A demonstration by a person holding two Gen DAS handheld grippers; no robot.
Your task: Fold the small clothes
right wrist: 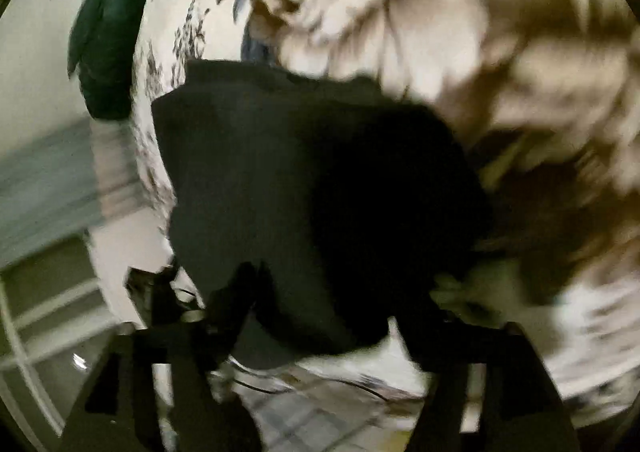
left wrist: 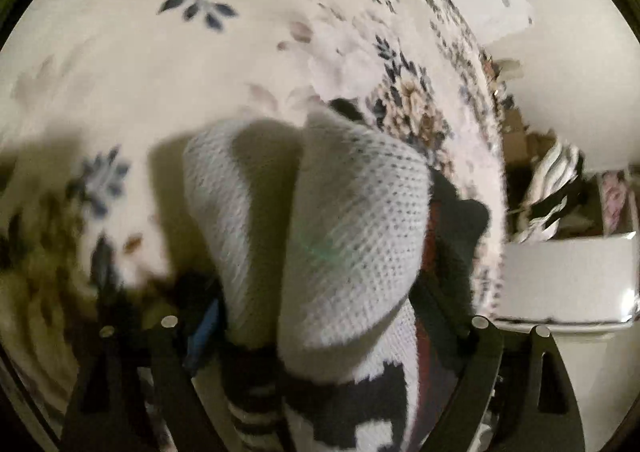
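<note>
Fingers on my left gripper (left wrist: 320, 332) are pinching the white knit garment (left wrist: 340, 219) over the floral bedspread (left wrist: 200, 71). Right gripper (right wrist: 320, 316) is blurring behind black cloth (right wrist: 300, 171); grip unclear.

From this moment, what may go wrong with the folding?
The white knitted sock bulges loosely between the left hand-held gripper fingers, so it may slip out. The black cloth covers the right hand-held gripper's tips, and the blur suggests fast motion; it could bunch on the flowered bedspread.
</note>
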